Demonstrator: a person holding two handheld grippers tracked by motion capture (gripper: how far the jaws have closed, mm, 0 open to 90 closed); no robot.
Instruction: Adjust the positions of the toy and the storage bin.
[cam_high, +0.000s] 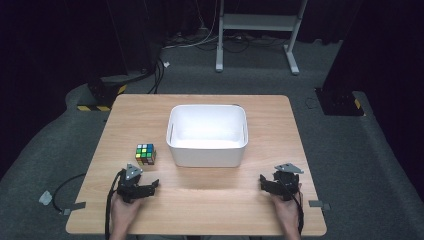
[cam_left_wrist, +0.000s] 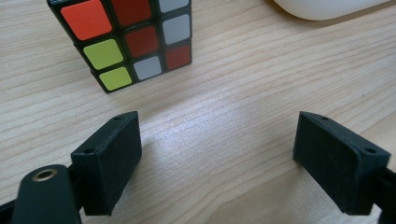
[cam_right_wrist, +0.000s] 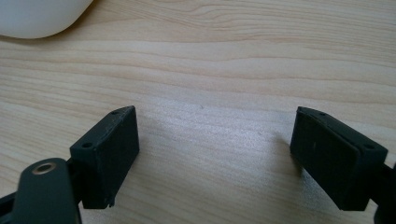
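The puzzle cube (cam_high: 145, 154) sits on the table (cam_high: 280, 125) just left of the white tub (cam_high: 207, 135), ahead of the left gripper (cam_high: 150, 188), whose jaws stand apart and empty. The right gripper (cam_high: 266, 183) (also open) lies well apart. The cube has no long axis; one corner edge faces the left jaws.

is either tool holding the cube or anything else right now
Nothing is held. The left tool and right tool stand open over bare table; the cube sits apart.
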